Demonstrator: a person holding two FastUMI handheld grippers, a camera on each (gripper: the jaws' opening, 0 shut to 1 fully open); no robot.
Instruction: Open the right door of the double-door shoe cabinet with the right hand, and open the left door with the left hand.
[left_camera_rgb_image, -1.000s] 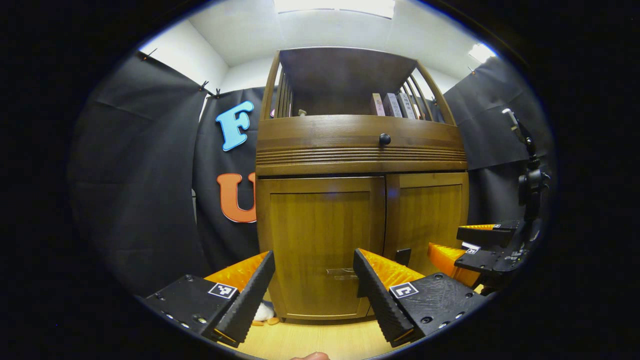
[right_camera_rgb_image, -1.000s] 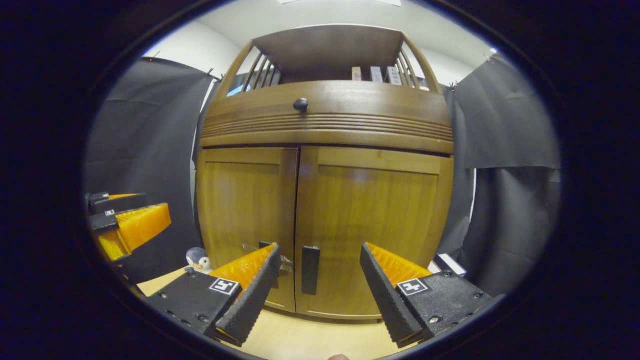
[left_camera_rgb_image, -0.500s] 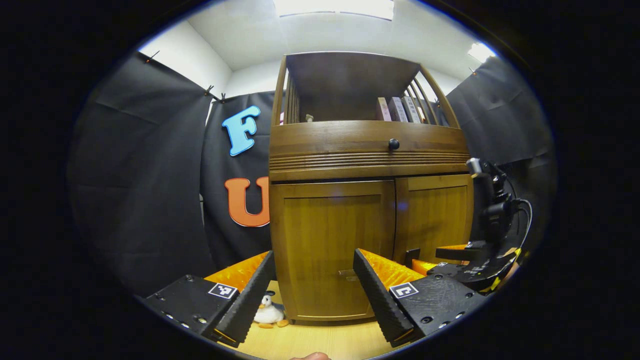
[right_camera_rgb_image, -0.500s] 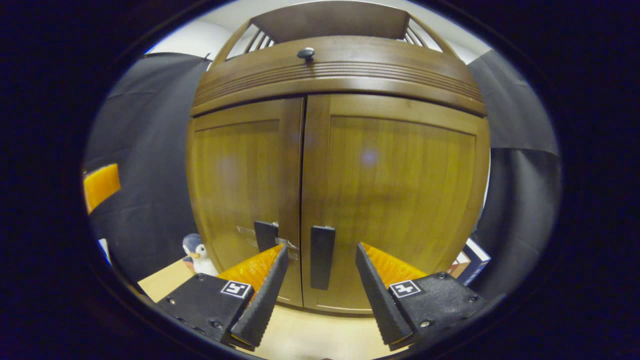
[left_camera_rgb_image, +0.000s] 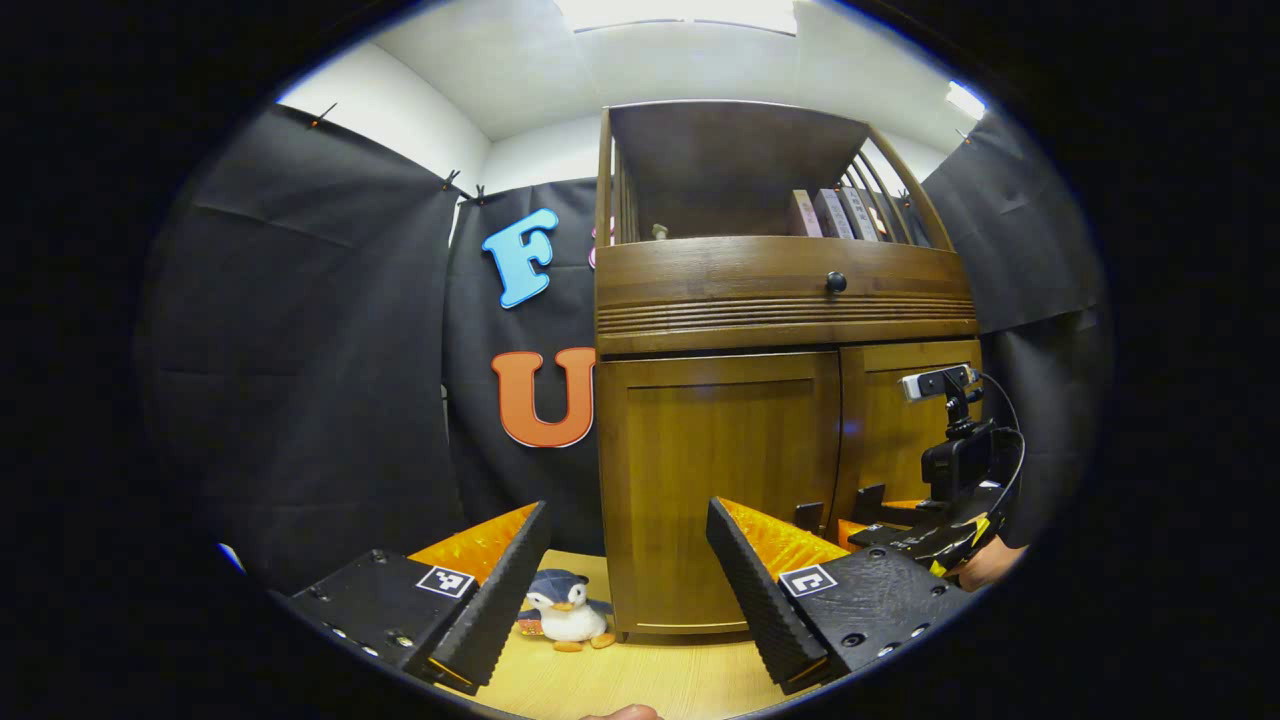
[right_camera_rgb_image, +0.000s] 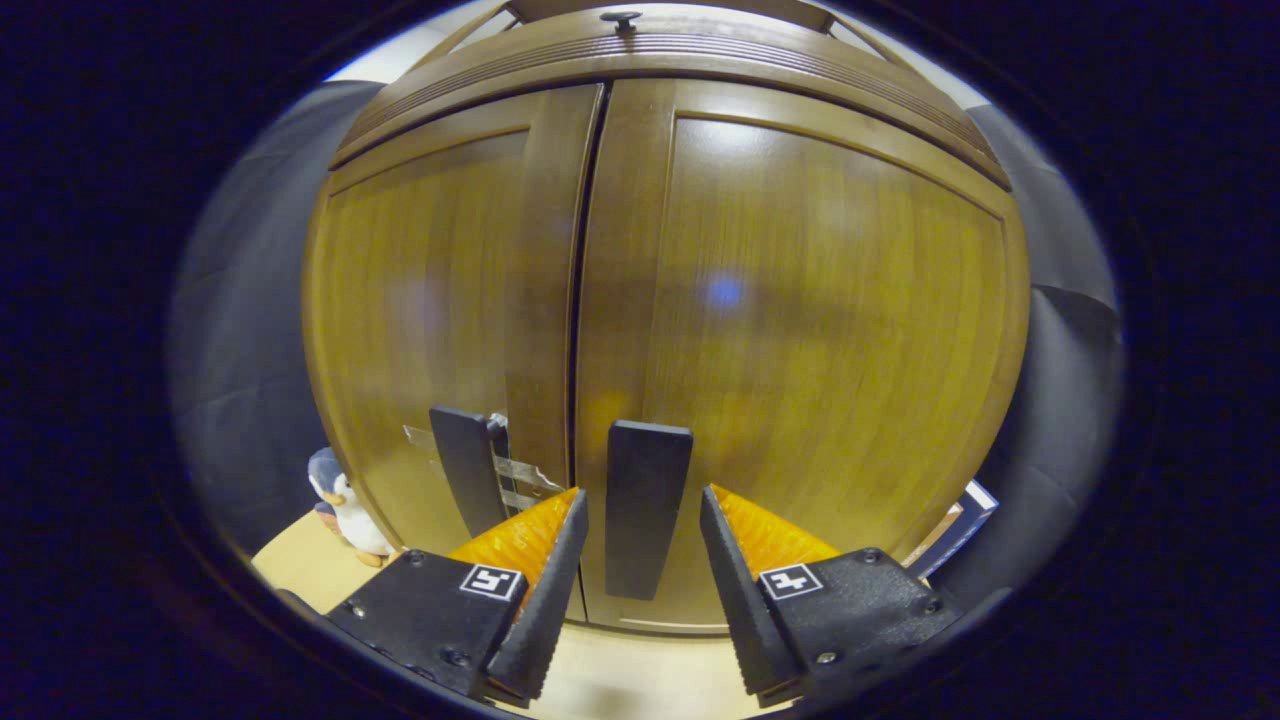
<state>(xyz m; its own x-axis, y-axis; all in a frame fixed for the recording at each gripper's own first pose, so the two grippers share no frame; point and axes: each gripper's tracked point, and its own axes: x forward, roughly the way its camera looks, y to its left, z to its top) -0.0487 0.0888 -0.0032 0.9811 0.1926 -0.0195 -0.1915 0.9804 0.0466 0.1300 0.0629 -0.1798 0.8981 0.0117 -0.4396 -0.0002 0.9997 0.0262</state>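
Observation:
The wooden shoe cabinet (left_camera_rgb_image: 780, 300) stands ahead with both doors closed. In the right gripper view the right door (right_camera_rgb_image: 800, 330) has a dark vertical handle (right_camera_rgb_image: 645, 505), and the left door (right_camera_rgb_image: 430, 320) has its own dark handle (right_camera_rgb_image: 462, 480). My right gripper (right_camera_rgb_image: 640, 525) is open, its fingers on either side of the right door's handle without pressing on it. In the left gripper view my left gripper (left_camera_rgb_image: 628, 545) is open and holds nothing, some way back from the left door (left_camera_rgb_image: 715, 490). The right gripper (left_camera_rgb_image: 925, 525) shows low at the cabinet front there.
A small penguin toy (left_camera_rgb_image: 565, 608) lies on the light wooden floor (left_camera_rgb_image: 640, 680) at the cabinet's left foot. Books (left_camera_rgb_image: 835, 212) stand on the open top shelf above a drawer with a round knob (left_camera_rgb_image: 835, 283). A dark-edged object (right_camera_rgb_image: 955, 520) lies at the cabinet's right foot.
The right gripper has moved in close to the cabinet, bringing its fingers around the right door's handle. The left gripper view has swung left, so the cabinet sits further right in it.

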